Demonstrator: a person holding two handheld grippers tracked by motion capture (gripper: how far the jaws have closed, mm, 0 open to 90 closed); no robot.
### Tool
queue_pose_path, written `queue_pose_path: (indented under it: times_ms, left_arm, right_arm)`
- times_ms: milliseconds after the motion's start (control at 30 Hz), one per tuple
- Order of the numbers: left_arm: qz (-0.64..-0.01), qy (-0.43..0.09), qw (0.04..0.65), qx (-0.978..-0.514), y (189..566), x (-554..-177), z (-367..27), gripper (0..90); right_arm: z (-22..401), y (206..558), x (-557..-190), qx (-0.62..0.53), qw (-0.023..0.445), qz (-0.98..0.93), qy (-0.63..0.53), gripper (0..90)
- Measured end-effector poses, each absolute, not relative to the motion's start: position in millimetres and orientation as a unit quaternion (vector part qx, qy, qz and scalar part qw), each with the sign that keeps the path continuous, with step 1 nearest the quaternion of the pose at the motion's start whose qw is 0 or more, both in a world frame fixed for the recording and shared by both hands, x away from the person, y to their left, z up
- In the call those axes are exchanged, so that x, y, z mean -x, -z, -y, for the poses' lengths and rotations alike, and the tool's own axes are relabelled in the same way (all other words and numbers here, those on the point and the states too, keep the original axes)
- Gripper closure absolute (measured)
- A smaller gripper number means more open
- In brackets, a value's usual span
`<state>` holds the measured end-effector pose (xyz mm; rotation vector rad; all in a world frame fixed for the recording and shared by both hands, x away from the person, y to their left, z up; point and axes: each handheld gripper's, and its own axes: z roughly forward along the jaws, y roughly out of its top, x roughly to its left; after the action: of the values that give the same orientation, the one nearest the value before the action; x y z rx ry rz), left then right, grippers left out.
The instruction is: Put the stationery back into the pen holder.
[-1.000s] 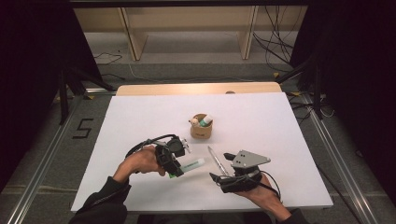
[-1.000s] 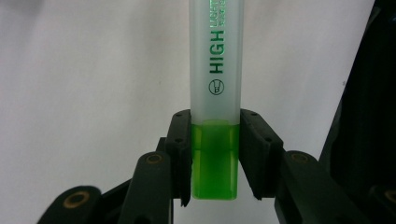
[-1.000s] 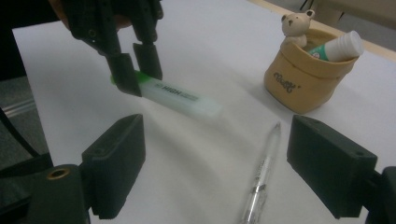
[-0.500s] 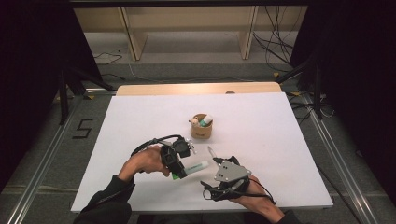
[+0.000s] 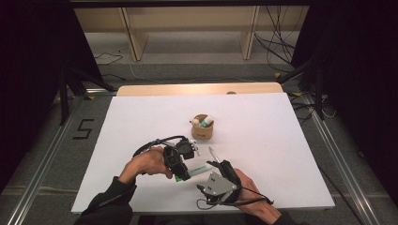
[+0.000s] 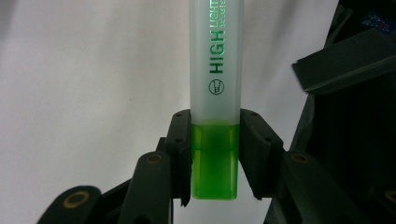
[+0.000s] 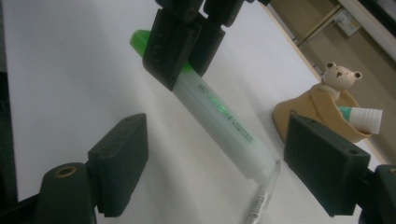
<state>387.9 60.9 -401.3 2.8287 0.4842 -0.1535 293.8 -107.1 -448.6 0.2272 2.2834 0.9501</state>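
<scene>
The white worktop (image 5: 291, 140) carries everything here, and your two hands come in over its near edge. Your left hand (image 5: 145, 161) sits left of centre and your right hand (image 5: 248, 190) close to the near edge, the two tools near each other.

Your left tongs (image 5: 180, 171) are part closed and clamped on the green end of a highlighter (image 6: 215, 93); in the left gripper view both pads press flat against the green section on either side, with the frosted white barrel running away from the tongs. In the right gripper view the highlighter (image 7: 219, 112) slants down from that grip, its far end low over the worktop.

Your right tongs (image 7: 217, 163) stand wide open with nothing held; the frosted end of the highlighter lies between the two pads without touching either.

Farther back on the worktop, well apart from both tools, stands a small tan holder (image 5: 202, 127) with a bear figure (image 7: 340, 74) on its rim and a white-capped tube (image 7: 362, 116) lying in it.

A slim clear pen (image 5: 213, 153) lies on the worktop between your tools; in the right gripper view its tip sits just below the highlighter's free end.
</scene>
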Motion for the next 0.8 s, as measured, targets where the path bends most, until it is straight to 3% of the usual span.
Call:
queue_pose_path:
  times_ms: [300,800]
  left_arm:
    - [-0.179,0.058,0.139,-0.972,401.3,-389.5,-59.9,66.5]
    - [-0.185,0.065,0.137,-0.971,401.6,-388.8,-56.0,66.4]
  right_arm:
    - [95.6,459.5,-286.5,-0.03,0.399,-0.861,-0.315,28.3]
    - [82.7,471.8,-283.4,0.041,0.475,-0.842,-0.254,41.2]
